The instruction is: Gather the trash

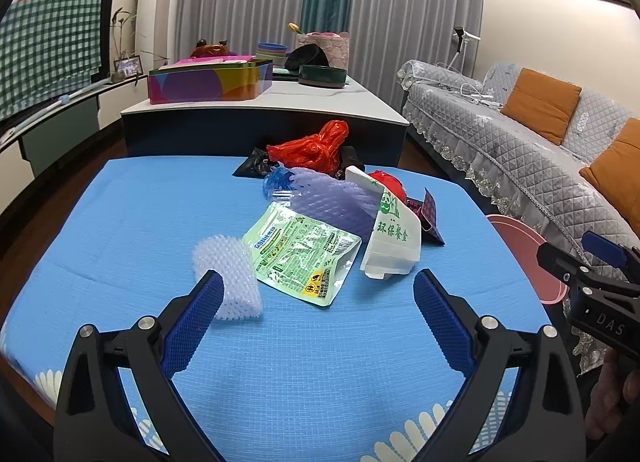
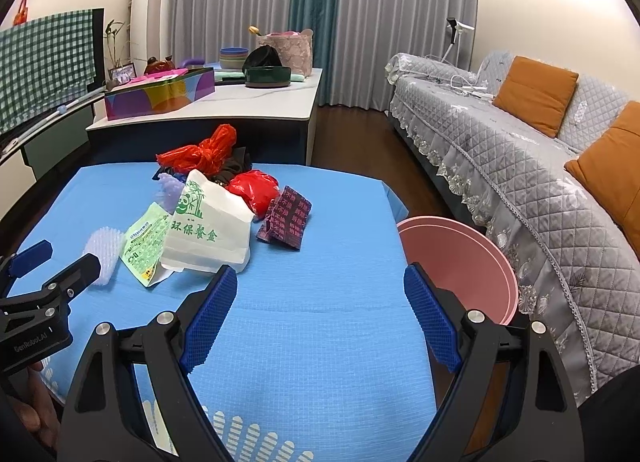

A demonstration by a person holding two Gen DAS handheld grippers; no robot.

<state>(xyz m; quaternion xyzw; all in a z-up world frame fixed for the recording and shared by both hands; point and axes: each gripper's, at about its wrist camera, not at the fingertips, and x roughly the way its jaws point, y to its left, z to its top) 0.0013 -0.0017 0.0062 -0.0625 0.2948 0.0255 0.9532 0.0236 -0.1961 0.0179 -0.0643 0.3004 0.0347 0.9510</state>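
A pile of trash lies on the blue table (image 1: 120, 222): a white foam net (image 1: 228, 274), a green foil pouch (image 1: 304, 254), a white paper bag with green print (image 1: 394, 238), a purple foam net (image 1: 332, 198), a red plastic bag (image 1: 312, 146) and a dark patterned wrapper (image 2: 286, 220). My left gripper (image 1: 318, 302) is open and empty, just in front of the foam net and pouch. My right gripper (image 2: 320, 302) is open and empty over bare table, right of the paper bag (image 2: 204, 230). A pink bin (image 2: 460, 262) stands beside the table's right edge.
A low white-topped table (image 2: 260, 98) behind holds a colourful box (image 2: 160, 94) and bowls. A grey sofa (image 2: 520, 166) with orange cushions runs along the right. Dark wood floor lies between sofa and tables.
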